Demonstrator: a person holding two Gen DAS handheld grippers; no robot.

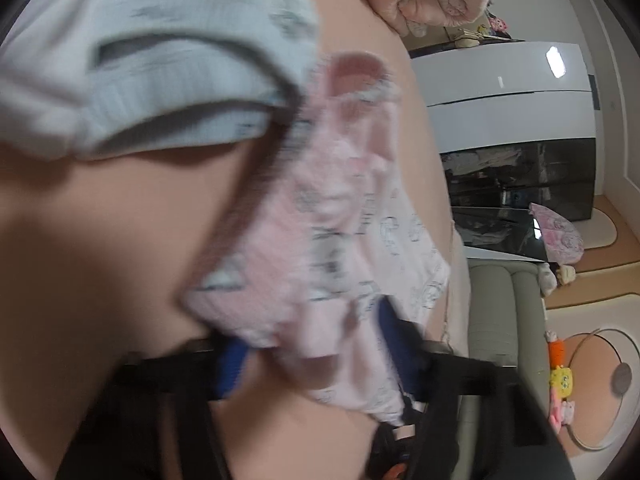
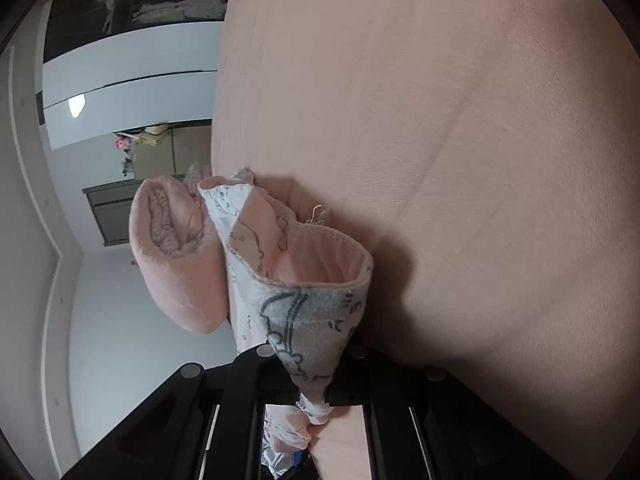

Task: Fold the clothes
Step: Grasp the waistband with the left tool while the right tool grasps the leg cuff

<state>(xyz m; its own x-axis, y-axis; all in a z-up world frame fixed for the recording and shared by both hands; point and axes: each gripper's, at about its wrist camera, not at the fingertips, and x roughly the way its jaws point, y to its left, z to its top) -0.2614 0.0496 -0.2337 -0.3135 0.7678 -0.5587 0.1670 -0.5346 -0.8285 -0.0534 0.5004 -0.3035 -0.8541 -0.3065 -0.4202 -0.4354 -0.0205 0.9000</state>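
Hanging lengthwise, pink garment (image 1: 320, 240) spans both claws.

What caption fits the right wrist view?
Right gripper pinching a pink printed garment above the pink bedsheet, rolled blanket beside it.

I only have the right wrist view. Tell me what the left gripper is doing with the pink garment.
Observer: The left gripper is shut on the pink garment, which hangs blurred above the pink bed sheet.
Operator: Report any other clothing near it.
Observer: A light blue garment lies on the sheet, beyond the pink one.
Operator: Say what is past the bed edge on that side.
Observer: A grey-green sofa and a round floor mat with small toys.
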